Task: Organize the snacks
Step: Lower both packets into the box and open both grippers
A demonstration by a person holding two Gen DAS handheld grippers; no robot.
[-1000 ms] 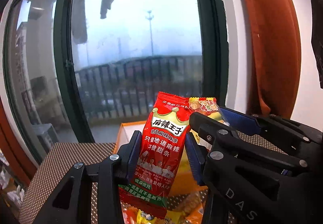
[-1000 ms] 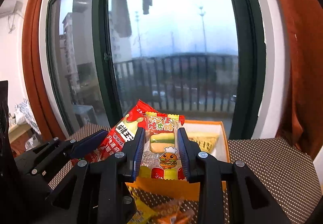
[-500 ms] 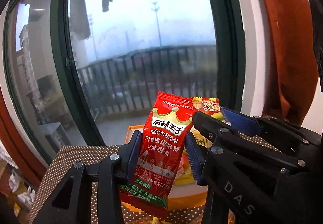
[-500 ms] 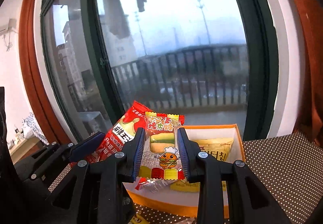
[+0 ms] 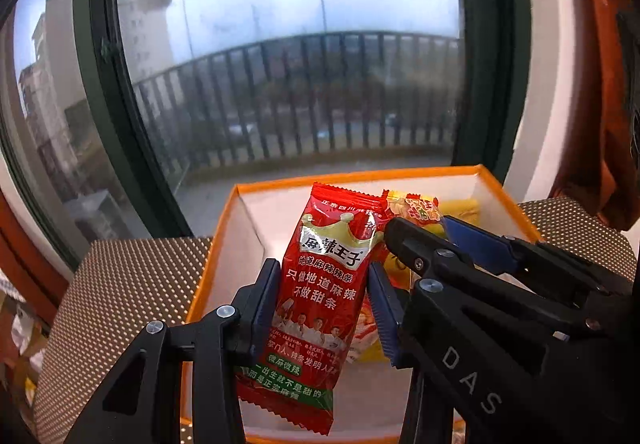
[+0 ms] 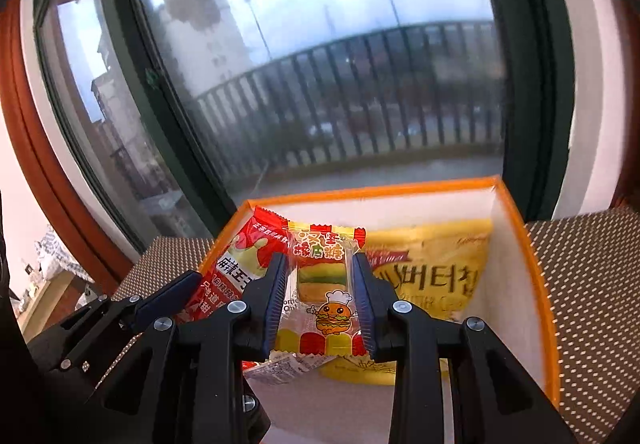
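Left wrist: orange-rimmed box [image 5: 496, 180] now fills more of the view than a second ago; left gripper [image 5: 322, 304] clamps one red spicy-strip packet [image 5: 320, 296] above it. Right wrist: right gripper [image 6: 320, 296] pinches one burger gummy packet [image 6: 322, 300] over the box, one yellow chip bag [image 6: 436, 268] inside. Dotted brown tablecloth [image 6: 592, 284], balcony window [image 6: 320, 64] behind the box.

Quick tally, as counted from both wrist views: 2 grippers, the left gripper [image 5: 324, 304] and the right gripper [image 6: 320, 304]. 1 red spicy-strip packet [image 5: 324, 284]. 1 clear burger gummy packet [image 6: 320, 284]. 1 yellow butter chip bag [image 6: 440, 268]. 1 orange-rimmed box [image 6: 540, 304]. 1 small wrapper [image 6: 280, 368] is seen lying in the box, kind not readable.
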